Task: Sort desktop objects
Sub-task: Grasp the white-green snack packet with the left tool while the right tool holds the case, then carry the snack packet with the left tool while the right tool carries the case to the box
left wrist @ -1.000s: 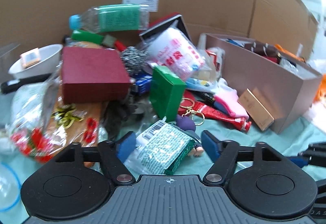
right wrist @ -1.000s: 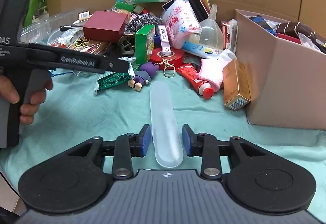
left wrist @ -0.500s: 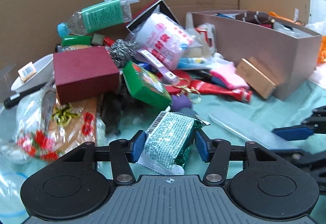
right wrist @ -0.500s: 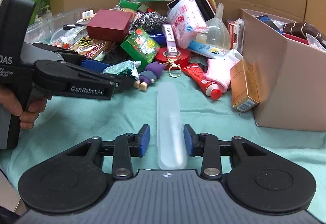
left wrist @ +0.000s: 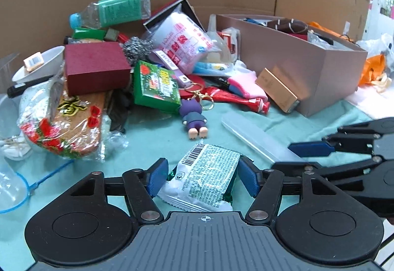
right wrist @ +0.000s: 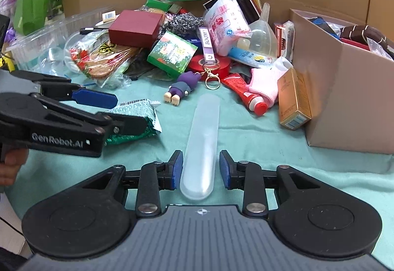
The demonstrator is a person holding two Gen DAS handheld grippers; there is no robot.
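Observation:
My left gripper (left wrist: 204, 176) is shut on a green and white snack packet (left wrist: 205, 177), held near the teal cloth; the packet also shows in the right wrist view (right wrist: 135, 120). My right gripper (right wrist: 200, 171) is open around the near end of a long frosted plastic case (right wrist: 202, 143) that lies on the cloth; its pads stand a little off the case's sides. The case also shows in the left wrist view (left wrist: 256, 139), with the right gripper (left wrist: 307, 155) at its end. A purple doll keychain (right wrist: 182, 88) lies beyond.
A pile of clutter lies behind: a maroon box (left wrist: 94, 67), a green box (left wrist: 156, 87), a red tube (left wrist: 236, 98), pink socks (right wrist: 264, 85), a bottle (left wrist: 110, 11). A brown cardboard box (right wrist: 344, 103) with several items stands at the right. Cardboard walls stand behind.
My left gripper closed on the snack packet and pulled it back from the pile toward me. The green box tipped over. My right gripper stayed around the frosted case.

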